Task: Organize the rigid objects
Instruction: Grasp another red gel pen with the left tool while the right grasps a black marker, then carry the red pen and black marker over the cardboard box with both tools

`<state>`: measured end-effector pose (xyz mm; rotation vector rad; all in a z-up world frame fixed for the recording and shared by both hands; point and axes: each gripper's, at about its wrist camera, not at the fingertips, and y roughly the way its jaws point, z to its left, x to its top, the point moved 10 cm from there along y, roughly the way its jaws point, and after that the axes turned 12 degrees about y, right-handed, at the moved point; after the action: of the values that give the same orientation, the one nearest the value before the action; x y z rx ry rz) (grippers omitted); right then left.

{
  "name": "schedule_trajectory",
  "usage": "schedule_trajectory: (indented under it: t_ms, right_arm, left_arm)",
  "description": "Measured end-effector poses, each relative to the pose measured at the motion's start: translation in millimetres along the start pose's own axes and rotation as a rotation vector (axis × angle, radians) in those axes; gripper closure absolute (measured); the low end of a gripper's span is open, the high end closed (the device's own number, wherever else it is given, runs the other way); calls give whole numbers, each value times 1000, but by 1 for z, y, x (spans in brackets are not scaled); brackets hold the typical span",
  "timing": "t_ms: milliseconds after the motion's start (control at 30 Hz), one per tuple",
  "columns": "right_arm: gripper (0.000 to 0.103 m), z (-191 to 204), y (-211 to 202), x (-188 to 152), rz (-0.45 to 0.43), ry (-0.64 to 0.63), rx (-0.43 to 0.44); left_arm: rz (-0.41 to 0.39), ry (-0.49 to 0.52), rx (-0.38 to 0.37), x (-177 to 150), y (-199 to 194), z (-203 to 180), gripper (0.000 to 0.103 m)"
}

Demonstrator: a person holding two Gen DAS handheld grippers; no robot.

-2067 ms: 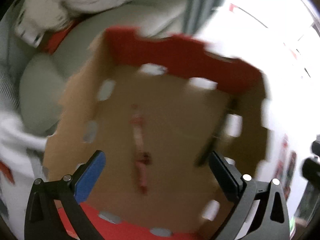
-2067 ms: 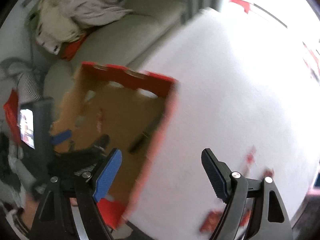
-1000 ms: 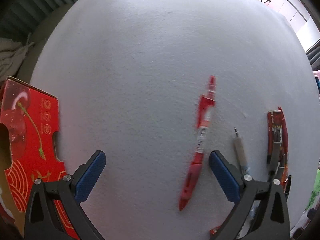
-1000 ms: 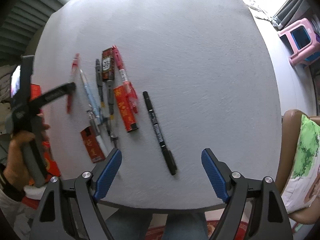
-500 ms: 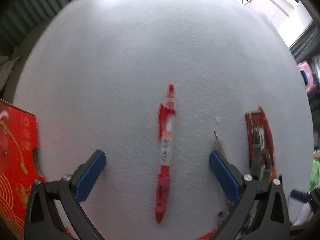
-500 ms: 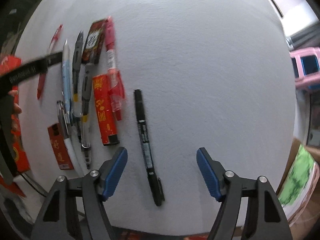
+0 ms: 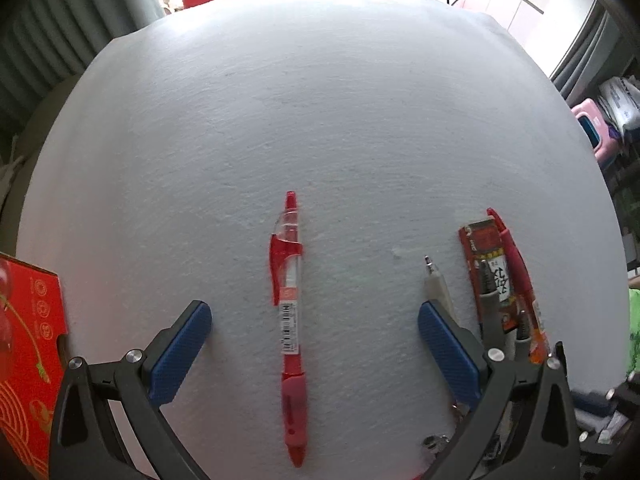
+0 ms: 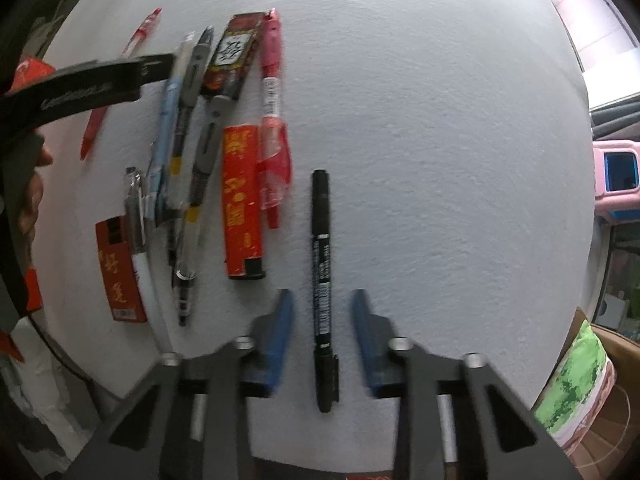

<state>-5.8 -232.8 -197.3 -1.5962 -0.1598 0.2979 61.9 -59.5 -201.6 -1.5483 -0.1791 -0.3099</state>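
Observation:
On the white table a red pen [image 7: 290, 320] lies lengthwise midway between the wide-apart fingers of my left gripper [image 7: 314, 332], which is open and does not touch it. A black marker [image 8: 322, 272] lies between the blue pads [image 8: 282, 328] of my right gripper [image 8: 322, 294]. That gripper points straight down and its jaws are closing. A narrow gap still shows on each side of the marker. In the right wrist view the left gripper's finger [image 8: 100, 80] hangs over the red pen [image 8: 96, 120] at the far left.
Several pens and small red boxes [image 8: 240, 200] lie in a row left of the marker; the same row [image 7: 496, 280] sits just right of my left gripper. A red carton [image 7: 28, 360] stands at the table's left edge. A pink stool [image 8: 616, 176] and a green cushion [image 8: 576, 380] lie beyond the table.
My left gripper has left the carton and centred over the red pen. My right gripper has come down over the black marker, and its jaws have narrowed around it.

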Motion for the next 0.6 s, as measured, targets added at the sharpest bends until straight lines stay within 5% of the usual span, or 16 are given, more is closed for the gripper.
schedule_trajectory:
  t_ms: [33,133,233,267,300,600]
  right_arm:
    - [93,2,1,-1,11,-2,-3]
    - [93,3,2,-7,49,27,14]
    - [93,-1,-8,-8,40,73,50]
    - [93,-4,-13,-14,34,84,64]
    - [93,-6,-17,-15,30,89,71]
    - [93,-14,-52,-21,-14,160,145]
  left_arm:
    - [12,-3,-5,0,1,1,1]
    - [20,9,-12,19,-3,-13,15]
    - [24,6,-13,23,-10,-35,55]
    - [34,4,-10,23,-11,-35,81]
    - [50,-4,-21,22,-12,-36,93]
    - [97,-92,-75,10,-28,-29,93]
